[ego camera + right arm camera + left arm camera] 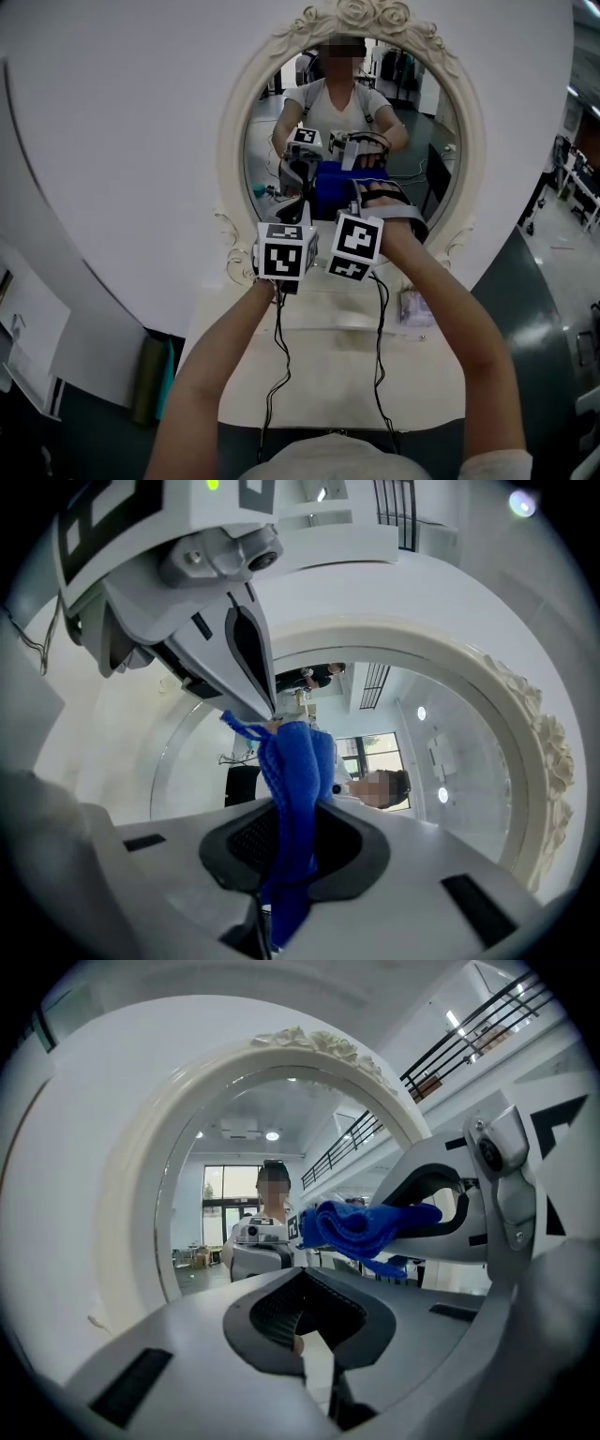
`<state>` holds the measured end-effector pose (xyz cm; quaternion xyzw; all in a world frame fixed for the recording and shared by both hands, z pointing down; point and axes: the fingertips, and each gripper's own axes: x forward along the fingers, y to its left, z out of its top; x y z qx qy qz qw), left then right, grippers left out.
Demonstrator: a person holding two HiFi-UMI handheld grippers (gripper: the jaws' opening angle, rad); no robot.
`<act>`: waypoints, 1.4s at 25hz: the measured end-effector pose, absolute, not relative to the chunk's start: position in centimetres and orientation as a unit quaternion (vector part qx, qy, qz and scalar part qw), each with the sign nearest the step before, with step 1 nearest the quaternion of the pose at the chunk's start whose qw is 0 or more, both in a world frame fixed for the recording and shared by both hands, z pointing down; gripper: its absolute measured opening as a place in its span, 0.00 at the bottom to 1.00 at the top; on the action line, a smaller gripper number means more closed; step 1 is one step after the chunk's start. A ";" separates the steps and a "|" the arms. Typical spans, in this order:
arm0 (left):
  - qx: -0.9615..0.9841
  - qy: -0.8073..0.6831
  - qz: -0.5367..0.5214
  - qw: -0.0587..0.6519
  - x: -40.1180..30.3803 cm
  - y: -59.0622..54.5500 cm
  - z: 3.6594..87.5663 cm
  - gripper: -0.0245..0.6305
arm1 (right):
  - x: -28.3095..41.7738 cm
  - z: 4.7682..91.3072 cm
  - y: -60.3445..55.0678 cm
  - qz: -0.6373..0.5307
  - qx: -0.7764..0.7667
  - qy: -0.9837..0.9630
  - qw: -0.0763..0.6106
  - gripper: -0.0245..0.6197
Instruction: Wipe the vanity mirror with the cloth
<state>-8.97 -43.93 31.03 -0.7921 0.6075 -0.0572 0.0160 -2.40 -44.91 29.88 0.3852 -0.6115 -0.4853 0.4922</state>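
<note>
The oval vanity mirror [281, 112] in its cream carved frame [232, 122] stands on a white table. Both grippers are held up close to the lower glass. My right gripper [354, 195] is shut on a blue cloth [334, 184], which bunches between its dark pads [342, 850] and rises toward the glass as a thick fold [298, 780]. My left gripper [296, 199] is beside it on the left, shut with nothing between its pads [272, 1312]. From the left gripper view the cloth [361, 1227] hangs off the right gripper [450, 1204] just ahead. The glass reflects the person and both grippers.
The white tabletop [328, 384] lies below my arms, with two black cables [278, 347] trailing over it. A small clear packet [415, 306] lies at its right side. A green roll [155, 380] leans on the floor at the left.
</note>
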 end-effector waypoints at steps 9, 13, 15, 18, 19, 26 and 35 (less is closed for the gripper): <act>-0.791 0.606 -0.083 -0.035 -9.4 -42.6 37.4 0.05 | -2.7 36.2 -44.7 -0.448 0.369 -0.645 0.497 0.15; -0.788 0.606 -0.095 -0.053 -9.5 -42.2 39.9 0.05 | -2.6 39.1 -44.7 -0.433 0.360 -0.655 0.503 0.15; -0.786 0.607 -0.099 -0.061 -9.5 -42.1 41.1 0.05 | -2.7 40.4 -44.7 -0.436 0.357 -0.652 0.507 0.15; -0.783 0.609 -0.104 -0.077 -9.7 -41.8 42.9 0.05 | -2.7 42.5 -44.6 -0.427 0.347 -0.659 0.513 0.15; -0.782 0.609 -0.107 -0.081 -9.7 -41.7 43.5 0.05 | -2.7 43.2 -44.6 -0.424 0.345 -0.661 0.514 0.15; -0.779 0.605 -0.125 -0.102 -9.6 -40.6 47.0 0.05 | -2.7 47.2 -44.3 -0.402 0.334 -0.679 0.515 0.15; -0.771 0.608 -0.143 -0.125 -10.2 -39.1 50.4 0.05 | -2.6 52.9 -44.2 -0.368 0.311 -0.690 0.541 0.15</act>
